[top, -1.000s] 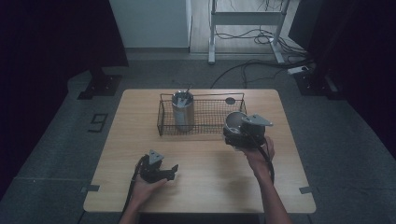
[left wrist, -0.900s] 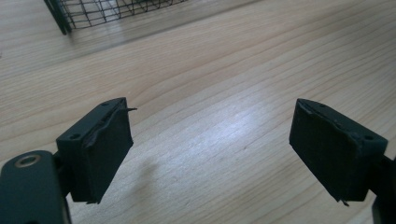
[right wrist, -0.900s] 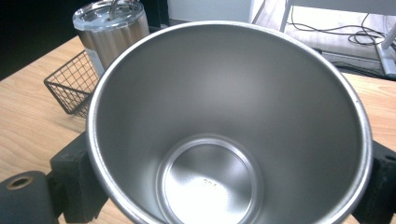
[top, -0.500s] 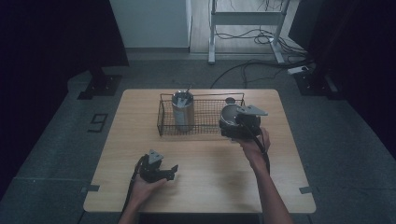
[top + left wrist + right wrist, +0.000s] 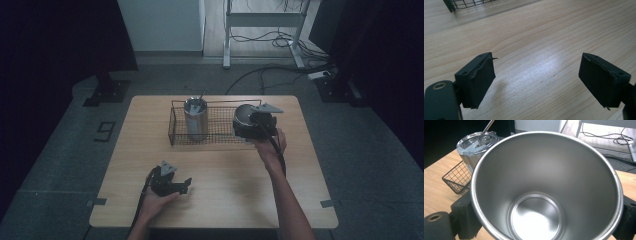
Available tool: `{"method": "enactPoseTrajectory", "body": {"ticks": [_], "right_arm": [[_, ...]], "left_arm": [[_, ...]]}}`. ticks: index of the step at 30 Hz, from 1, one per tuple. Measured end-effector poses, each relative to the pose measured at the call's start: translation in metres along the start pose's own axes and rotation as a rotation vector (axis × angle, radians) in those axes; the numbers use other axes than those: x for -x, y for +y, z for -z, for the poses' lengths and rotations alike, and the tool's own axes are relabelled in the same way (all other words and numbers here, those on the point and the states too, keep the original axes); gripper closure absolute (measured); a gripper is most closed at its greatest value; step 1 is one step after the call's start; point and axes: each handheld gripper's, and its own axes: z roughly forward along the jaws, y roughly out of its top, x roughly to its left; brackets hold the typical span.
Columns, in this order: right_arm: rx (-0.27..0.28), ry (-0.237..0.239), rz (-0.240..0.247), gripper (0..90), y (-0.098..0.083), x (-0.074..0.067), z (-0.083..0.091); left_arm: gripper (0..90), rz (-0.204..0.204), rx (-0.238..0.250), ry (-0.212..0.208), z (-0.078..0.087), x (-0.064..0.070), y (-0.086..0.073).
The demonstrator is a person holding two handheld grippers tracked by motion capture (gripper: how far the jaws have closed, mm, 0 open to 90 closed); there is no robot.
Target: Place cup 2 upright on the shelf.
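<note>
- My right gripper (image 5: 246, 125) pinches a steel cup (image 5: 546, 187) by its wall, 1 jaw on each side; the cup's open mouth faces the gripper's camera.
- The cup hangs at the right end of the wire basket (image 5: 220, 135). Beyond it, to its left in the right gripper view, stands a lidded tumbler (image 5: 475, 147) with a straw.
- My left gripper (image 5: 172, 182) rests low over the bare table (image 5: 544, 37), jaws spread with nothing between them, though they have just been closing a little.
- To do this step well, I judge I should keep the squeeze steady, level the cup, clear the basket rim, and lower it into free mesh well apart from the tumbler.
</note>
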Motion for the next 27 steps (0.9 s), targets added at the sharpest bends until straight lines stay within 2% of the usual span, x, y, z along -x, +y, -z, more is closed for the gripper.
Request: {"method": "enactPoseTrajectory", "body": {"ticks": [11, 27], "right_arm": [[-0.020, -0.010, -0.006, 7.4, 0.014, 0.005, -0.014], [-0.043, -0.032, 0.001, 7.4, 0.030, 0.009, -0.032]], "left_arm": [[13.8, 0.001, -0.008, 0.001, -0.001, -0.002, -0.001], [14.3, 0.011, 0.008, -0.009, 0.001, -0.003, -0.001]]}}
